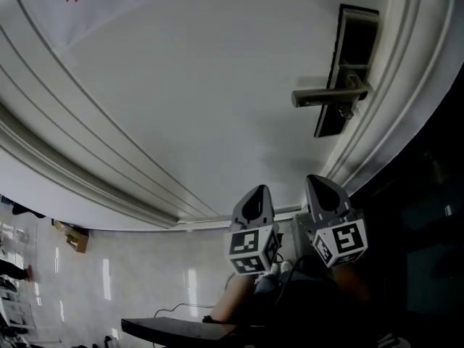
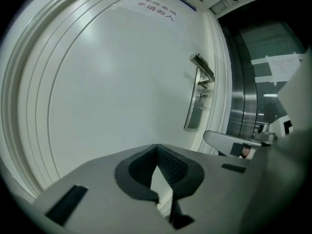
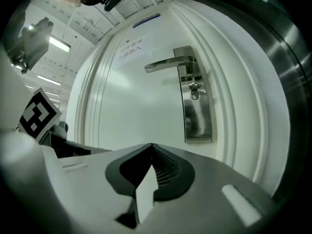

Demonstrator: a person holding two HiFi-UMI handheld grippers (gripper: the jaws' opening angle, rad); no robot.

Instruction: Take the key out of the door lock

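A white door (image 1: 181,85) fills the head view. Its dark lock plate (image 1: 348,64) carries a metal lever handle (image 1: 326,96), and just below the handle a small key (image 1: 346,111) sticks out of the lock. The right gripper view shows the key (image 3: 194,89) under the handle (image 3: 168,63); in the left gripper view the key (image 2: 204,95) is small and far off. Both grippers hang low, well short of the lock. My left gripper (image 1: 252,203) (image 2: 156,147) is shut and holds nothing. My right gripper (image 1: 322,193) (image 3: 152,146) is also shut and holds nothing.
A paper notice (image 3: 131,48) with red print is stuck high on the door. A dark glass panel with a metal frame (image 2: 243,82) stands right of the door. On the glossy floor lie a cardboard box (image 1: 72,236) and a dark table edge (image 1: 174,330).
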